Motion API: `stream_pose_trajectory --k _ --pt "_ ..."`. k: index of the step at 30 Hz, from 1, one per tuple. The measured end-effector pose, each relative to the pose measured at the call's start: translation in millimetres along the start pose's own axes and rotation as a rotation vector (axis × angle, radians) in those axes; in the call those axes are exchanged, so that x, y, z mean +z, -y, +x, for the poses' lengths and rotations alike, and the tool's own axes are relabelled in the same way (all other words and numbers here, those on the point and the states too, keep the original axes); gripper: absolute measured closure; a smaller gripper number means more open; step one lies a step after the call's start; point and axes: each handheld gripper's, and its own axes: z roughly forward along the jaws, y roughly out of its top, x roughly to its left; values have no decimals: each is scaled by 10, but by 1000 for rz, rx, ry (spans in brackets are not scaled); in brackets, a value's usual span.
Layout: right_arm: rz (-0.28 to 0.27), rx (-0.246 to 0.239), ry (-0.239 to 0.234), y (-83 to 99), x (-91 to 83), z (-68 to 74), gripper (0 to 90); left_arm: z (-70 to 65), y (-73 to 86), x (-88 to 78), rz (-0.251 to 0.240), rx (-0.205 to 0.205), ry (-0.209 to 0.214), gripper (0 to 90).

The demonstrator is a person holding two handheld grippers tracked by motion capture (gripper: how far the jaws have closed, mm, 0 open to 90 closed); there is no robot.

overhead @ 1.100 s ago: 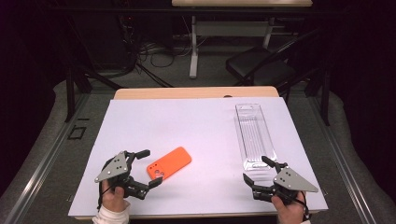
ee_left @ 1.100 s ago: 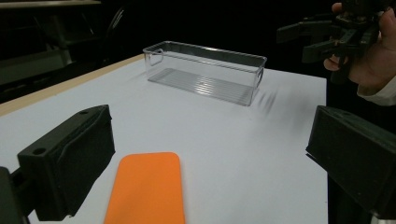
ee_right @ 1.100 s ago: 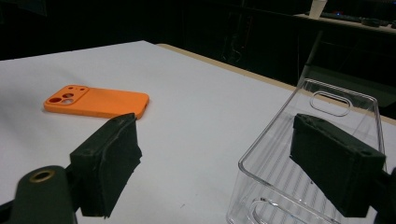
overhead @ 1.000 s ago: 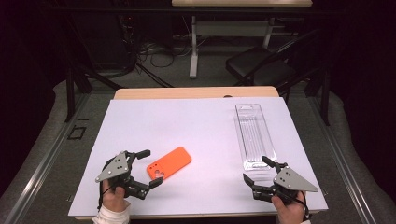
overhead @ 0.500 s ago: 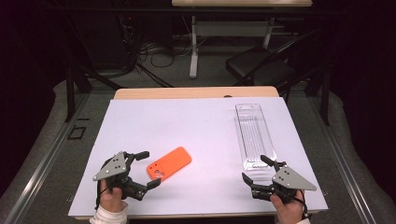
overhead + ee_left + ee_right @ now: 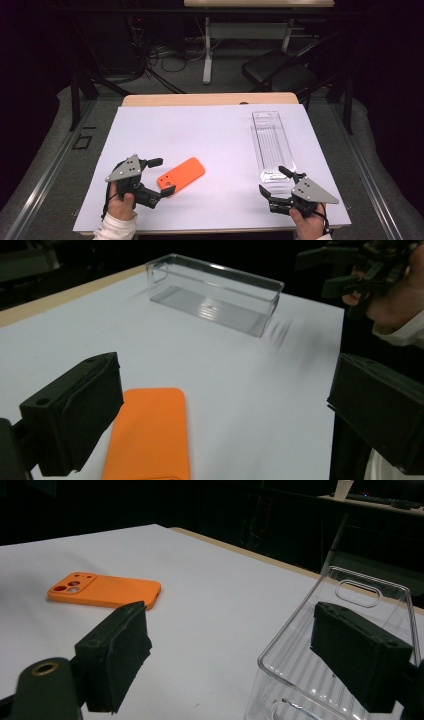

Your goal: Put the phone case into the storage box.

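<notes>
The orange phone case (image 6: 181, 173) lies flat on the white worktop (image 6: 200, 135), just in front of the left tool (image 6: 159, 176), whose jaws stand spread around its near end without pinching it. Its long axis runs away toward the clear tray (image 6: 272, 145). The right tool (image 6: 276, 181), also spread, sits at the tray's near end.

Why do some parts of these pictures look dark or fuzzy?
High view: the white sheet is brightly lit, the room behind nearly black. Left gripper view: the clear tray has smeared streaks beside it, and the close jaws look soft. Right gripper view: the orange case is sharp; the background is dark.
</notes>
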Motion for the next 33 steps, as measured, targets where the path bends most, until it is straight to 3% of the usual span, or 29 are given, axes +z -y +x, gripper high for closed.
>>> stream_pose_trajectory --k 8,12,15,19,22,26,29,30,33 --pt "-3 -5 -8 0 14 11 145 11 -186 98 80 -8 -4 8" --pt "7 -7 -10 7 18 8 145 72 -280 142 141 -52 -15 8" --pt "7 -11 -10 6 18 11 145 108 -331 143 165 -55 -24 7" --pt "8 -10 -7 7 19 10 145 149 -366 153 188 -67 -21 7" --pt "10 -10 -8 8 21 12 145 230 -373 189 211 -117 3 7" --pt "12 -9 -9 11 22 11 145 264 -405 217 260 -124 -2 7" --pt "12 -9 -8 12 22 10 145 275 -431 221 263 -132 7 6" --pt "12 -9 -9 14 22 8 145 289 -452 239 286 -149 20 6" --pt "14 -5 -9 16 22 11 145 295 -473 273 325 -154 5 6"
